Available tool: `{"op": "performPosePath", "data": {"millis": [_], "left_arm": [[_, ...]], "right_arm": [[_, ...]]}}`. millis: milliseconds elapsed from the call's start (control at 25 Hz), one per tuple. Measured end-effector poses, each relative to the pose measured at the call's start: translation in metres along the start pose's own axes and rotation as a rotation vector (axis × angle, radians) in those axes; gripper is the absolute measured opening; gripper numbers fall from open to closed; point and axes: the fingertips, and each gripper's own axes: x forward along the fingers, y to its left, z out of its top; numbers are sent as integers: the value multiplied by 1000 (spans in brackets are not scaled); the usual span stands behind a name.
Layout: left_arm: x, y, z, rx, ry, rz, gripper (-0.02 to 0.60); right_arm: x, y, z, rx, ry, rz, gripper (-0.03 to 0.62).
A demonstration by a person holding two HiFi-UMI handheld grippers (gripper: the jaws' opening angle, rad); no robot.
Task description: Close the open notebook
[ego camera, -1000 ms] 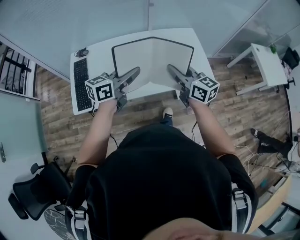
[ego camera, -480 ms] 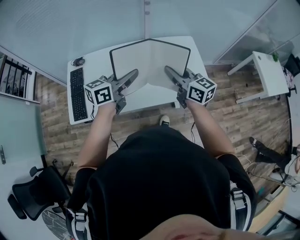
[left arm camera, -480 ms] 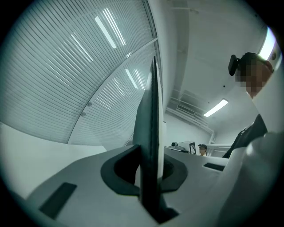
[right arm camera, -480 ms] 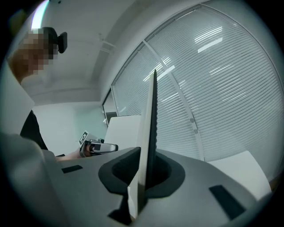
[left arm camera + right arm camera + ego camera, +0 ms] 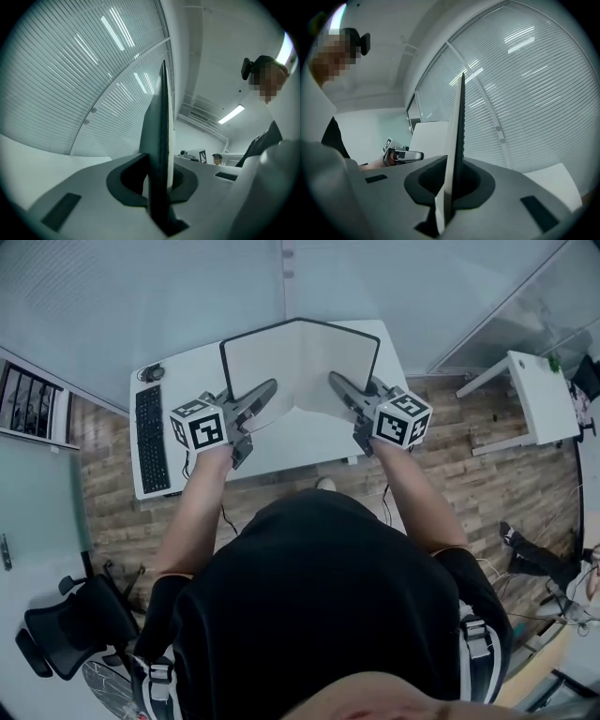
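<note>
The open notebook (image 5: pixel 300 362), with white pages and a black edge, is held up in a shallow V above the white table (image 5: pixel 281 442). My left gripper (image 5: pixel 269 387) is shut on the near edge of its left half. My right gripper (image 5: pixel 335 381) is shut on the near edge of its right half. In the left gripper view the dark cover (image 5: pixel 161 117) stands edge-on between the closed jaws (image 5: pixel 159 187). In the right gripper view the other cover (image 5: pixel 457 122) is clamped the same way (image 5: pixel 450 187), and the left gripper (image 5: pixel 401 154) shows beyond it.
A black keyboard (image 5: pixel 150 437) and a mouse (image 5: pixel 148 374) lie on the table's left part. Glass walls with blinds (image 5: pixel 187 287) stand behind the table. A second white table (image 5: pixel 539 399) stands to the right and a black office chair (image 5: pixel 70 629) at lower left.
Both grippers have carried the notebook farther out over the table, away from the person. The grips on both halves are unchanged.
</note>
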Motion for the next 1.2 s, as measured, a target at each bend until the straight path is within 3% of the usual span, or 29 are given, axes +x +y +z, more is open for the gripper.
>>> {"op": "performPosePath", "data": {"millis": [560, 1200], "left_arm": [[55, 20, 21, -7, -51, 25, 49], [107, 33, 17, -49, -50, 52, 49]], "right_arm": [[4, -58, 29, -4, 16, 54, 61], [-8, -116, 35, 4, 82, 128, 60]]}}
